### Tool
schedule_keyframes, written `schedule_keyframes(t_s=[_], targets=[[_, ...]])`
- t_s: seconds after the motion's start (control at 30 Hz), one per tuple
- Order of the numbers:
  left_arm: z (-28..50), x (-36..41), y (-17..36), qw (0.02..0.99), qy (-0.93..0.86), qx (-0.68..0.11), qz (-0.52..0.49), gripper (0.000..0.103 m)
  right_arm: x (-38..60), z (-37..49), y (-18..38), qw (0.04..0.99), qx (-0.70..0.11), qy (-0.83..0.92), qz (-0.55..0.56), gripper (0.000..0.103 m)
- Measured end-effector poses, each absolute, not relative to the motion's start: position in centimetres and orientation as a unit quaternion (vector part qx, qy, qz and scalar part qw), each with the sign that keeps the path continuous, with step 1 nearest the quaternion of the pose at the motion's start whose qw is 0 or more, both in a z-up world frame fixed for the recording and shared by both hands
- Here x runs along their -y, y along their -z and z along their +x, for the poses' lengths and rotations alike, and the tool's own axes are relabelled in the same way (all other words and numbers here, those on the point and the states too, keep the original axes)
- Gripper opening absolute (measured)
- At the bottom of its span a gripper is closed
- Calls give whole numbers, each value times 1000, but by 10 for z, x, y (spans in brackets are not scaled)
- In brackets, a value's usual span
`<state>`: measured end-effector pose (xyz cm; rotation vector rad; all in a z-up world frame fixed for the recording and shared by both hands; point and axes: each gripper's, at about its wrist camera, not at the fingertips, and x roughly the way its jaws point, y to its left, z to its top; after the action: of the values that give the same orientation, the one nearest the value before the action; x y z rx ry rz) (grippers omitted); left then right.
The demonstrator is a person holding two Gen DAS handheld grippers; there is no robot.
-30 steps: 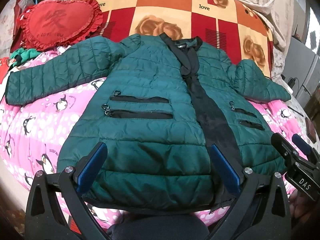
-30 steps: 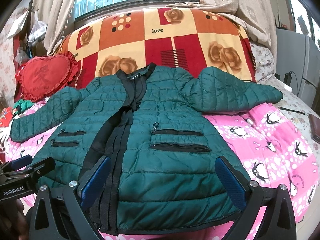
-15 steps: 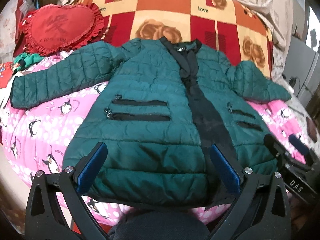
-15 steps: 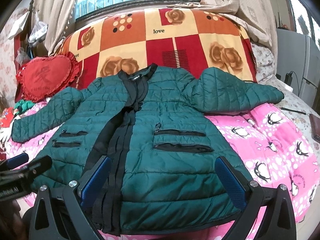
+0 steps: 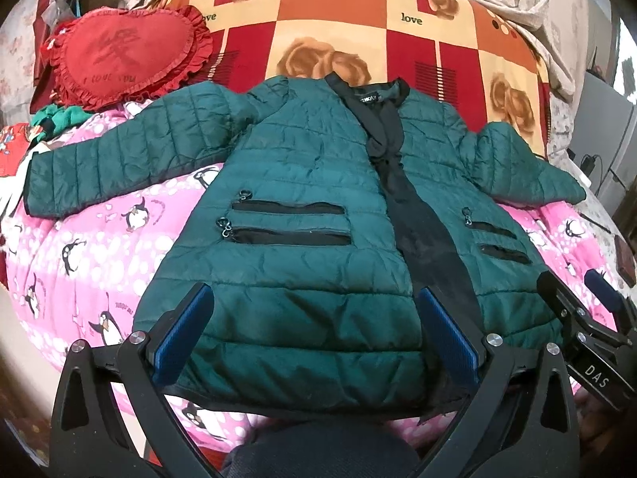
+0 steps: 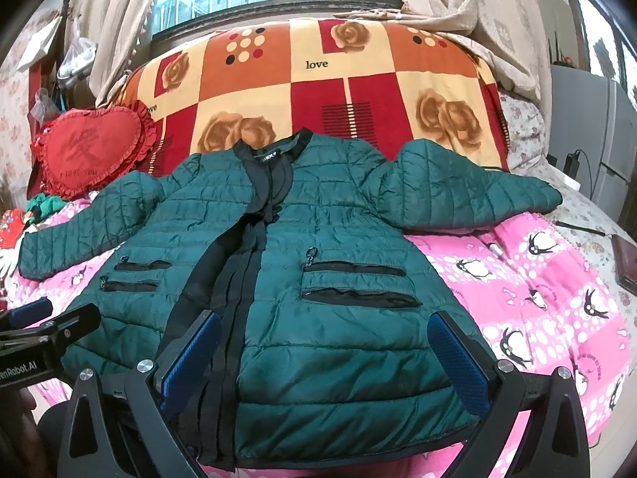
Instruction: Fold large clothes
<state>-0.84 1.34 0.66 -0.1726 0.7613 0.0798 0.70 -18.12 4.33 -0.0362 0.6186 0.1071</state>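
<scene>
Lying flat and face up on the pink penguin-print quilt point(image 5: 99, 247), the dark green quilted puffer jacket point(image 5: 302, 247) was spread with both sleeves stretched out to the sides and its black front placket point(image 5: 422, 235) running down from the collar to the hem. Its collar end rested against the red, orange and cream checked blanket with rose prints point(image 5: 358, 40), and its hem lay nearest both cameras. A red heart-shaped ruffled cushion point(image 5: 123, 55) leaned at the far left of the bed, just beyond the tip of one sleeve.

The left gripper point(image 5: 314, 342) hovered over the hem with its blue-padded jaws spread wide, holding nothing; the green fabric showed between the fingers, though contact could not be judged. The right gripper point(image 6: 322, 362) hung likewise over the hem on the other front panel, jaws fully apart and empty. Each gripper appeared at the edge of the other's view, side by side near the bottom of the jacket. Two black zipped pockets point(image 6: 354, 283) sat on each front panel.
</scene>
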Motion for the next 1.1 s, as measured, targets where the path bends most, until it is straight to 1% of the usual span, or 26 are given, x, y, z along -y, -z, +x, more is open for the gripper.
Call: schedule_keyframes(t_s=[1.1], targets=[[-6,-20,-4,922,-36,-375,-93,103,183,6,-43,951,-303,-53,-18,103]])
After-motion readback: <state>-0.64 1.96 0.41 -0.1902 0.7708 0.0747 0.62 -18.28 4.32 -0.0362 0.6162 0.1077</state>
